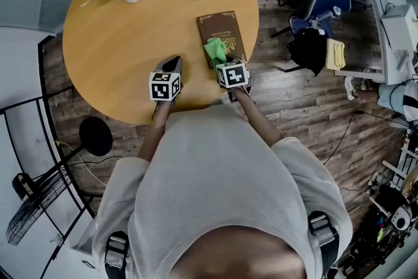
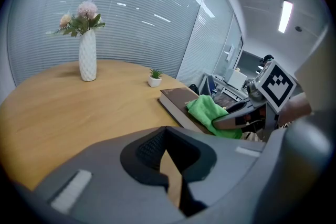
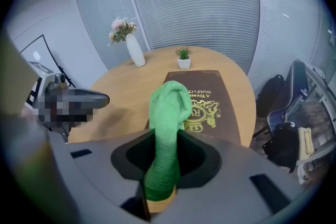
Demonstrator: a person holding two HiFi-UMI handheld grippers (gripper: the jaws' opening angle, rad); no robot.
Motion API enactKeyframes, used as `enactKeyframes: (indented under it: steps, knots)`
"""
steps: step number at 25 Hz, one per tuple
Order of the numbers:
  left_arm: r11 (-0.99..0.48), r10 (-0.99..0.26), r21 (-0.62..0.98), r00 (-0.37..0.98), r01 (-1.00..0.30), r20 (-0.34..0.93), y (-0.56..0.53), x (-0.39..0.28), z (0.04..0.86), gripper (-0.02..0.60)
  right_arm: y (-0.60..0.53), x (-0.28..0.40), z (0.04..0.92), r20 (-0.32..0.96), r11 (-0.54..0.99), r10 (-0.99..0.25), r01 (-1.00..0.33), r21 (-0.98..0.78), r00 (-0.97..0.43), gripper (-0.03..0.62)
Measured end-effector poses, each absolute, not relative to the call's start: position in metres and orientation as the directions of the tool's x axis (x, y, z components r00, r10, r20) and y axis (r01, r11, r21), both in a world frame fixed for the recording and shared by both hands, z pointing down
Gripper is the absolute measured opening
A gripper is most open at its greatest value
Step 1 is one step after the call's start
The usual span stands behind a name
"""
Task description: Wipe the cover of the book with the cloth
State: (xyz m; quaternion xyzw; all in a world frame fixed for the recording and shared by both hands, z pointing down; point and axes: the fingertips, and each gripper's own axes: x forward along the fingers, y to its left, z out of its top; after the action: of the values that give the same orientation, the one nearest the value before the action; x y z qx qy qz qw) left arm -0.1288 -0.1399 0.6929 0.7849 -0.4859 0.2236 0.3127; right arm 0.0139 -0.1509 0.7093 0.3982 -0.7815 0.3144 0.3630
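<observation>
The right gripper (image 3: 157, 196) pinches the green cloth (image 3: 168, 107) over the near end of the book (image 1: 221, 26), whose long axis runs straight away across the table (image 1: 124, 42). The left gripper (image 2: 170, 186), jaws together and empty, sits further left.

Both forearms reach forward from the torso, left forearm (image 1: 153, 135) and right forearm (image 1: 262, 119) angled slightly inward; the left gripper (image 1: 173, 63) points ahead, jaws drawn almost together with only a thin slit between them and nothing held; the right gripper (image 1: 221, 60), just beside it, is clamped on the cloth (image 3: 167, 113).
</observation>
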Motion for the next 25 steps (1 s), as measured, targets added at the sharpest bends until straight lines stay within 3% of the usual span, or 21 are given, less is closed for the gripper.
enactKeyframes:
  steps: [25]
  knots:
    - [-0.367, -0.599, 0.267, 0.447, -0.891, 0.665, -0.154, -0.101, 0.696, 0.006, -0.168, 0.078, 0.710, 0.820, 0.419, -0.439, -0.891, -0.176, -0.369, 0.100]
